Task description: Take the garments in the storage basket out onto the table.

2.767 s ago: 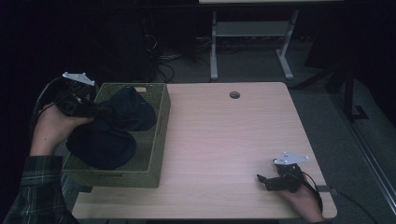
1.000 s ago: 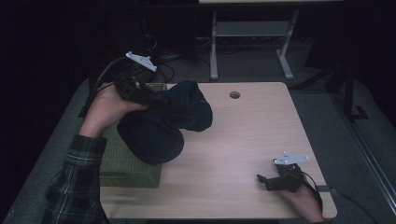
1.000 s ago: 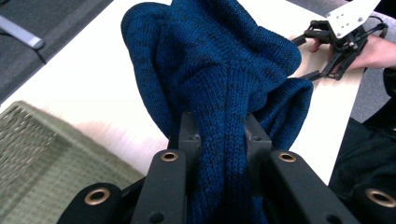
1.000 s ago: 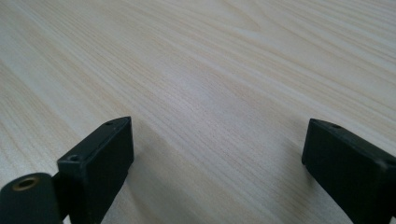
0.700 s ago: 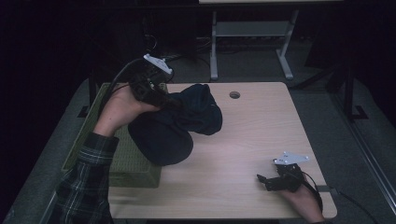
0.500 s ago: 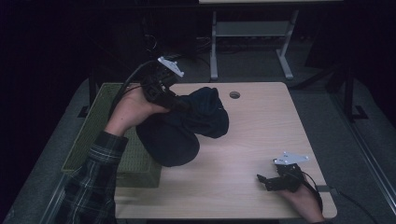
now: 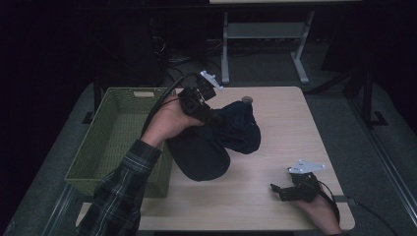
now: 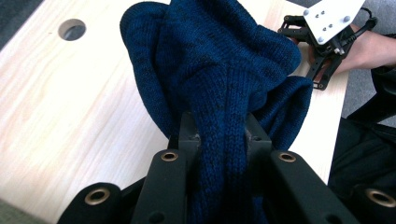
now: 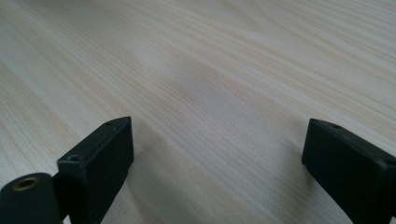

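My left hand-held gripper (image 8: 219, 140) clenched the knit (image 7: 216, 142), carrying it from the basket (image 7: 118, 132), probably clear of the worktop (image 7: 285, 128); next, lower it. Right hand-held gripper (image 9: 215, 154) gaped, idle.

no readable text, labels, brands, numbers or signs on anything in these views
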A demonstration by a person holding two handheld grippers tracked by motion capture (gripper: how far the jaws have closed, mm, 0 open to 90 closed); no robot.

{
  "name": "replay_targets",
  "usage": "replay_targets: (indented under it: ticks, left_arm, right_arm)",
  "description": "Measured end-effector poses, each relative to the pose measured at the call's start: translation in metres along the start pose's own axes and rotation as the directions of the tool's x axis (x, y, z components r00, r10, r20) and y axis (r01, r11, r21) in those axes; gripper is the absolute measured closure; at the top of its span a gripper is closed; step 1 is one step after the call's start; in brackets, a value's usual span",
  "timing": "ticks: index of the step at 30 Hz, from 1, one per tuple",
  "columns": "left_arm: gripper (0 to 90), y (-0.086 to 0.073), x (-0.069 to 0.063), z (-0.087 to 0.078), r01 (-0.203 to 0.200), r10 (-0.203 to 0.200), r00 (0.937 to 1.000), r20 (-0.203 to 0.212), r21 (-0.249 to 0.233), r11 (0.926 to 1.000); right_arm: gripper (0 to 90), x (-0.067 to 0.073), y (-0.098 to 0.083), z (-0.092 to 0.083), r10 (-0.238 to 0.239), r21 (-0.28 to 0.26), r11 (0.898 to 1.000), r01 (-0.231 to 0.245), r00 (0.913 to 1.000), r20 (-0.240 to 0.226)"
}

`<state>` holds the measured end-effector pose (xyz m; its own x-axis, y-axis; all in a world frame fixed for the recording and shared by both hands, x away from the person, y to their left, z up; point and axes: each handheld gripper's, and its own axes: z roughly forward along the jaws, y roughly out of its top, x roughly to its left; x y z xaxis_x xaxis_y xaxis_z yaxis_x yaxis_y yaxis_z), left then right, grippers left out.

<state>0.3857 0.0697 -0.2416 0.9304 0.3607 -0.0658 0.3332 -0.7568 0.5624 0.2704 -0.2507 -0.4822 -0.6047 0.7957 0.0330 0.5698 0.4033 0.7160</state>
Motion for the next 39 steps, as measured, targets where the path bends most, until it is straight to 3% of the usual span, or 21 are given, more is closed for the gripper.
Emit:
replay_targets:
  ticks: [23,30,36,39]
  left_arm:
    - [75.0,0.018,-0.016,0.081,-0.003,0.000,0.9976,0.069,0.036,0.9993]
    - [74.9,0.018,-0.018,0.112,0.012,-0.016,0.9956,0.092,0.042,0.9991]
    - [74.8,0.013,-0.018,0.132,-0.001,-0.006,0.9959,0.090,0.071,0.9975]
    - [74.6,0.010,-0.015,0.140,0.015,-0.021,0.9948,0.100,0.062,0.9980]
  right_arm:
    - [8.7,0.000,0.000,0.000,0.001,-0.001,1.000,-0.001,1.0000,-0.001]
    - [8.7,0.000,0.000,0.000,0.000,-0.002,1.000,0.000,1.0000,-0.001]
    - [8.7,0.000,0.000,0.000,0.004,0.000,1.000,-0.004,1.0000,-0.003]
    - [8.6,0.000,0.000,0.000,0.003,0.002,1.000,-0.003,1.0000,-0.001]
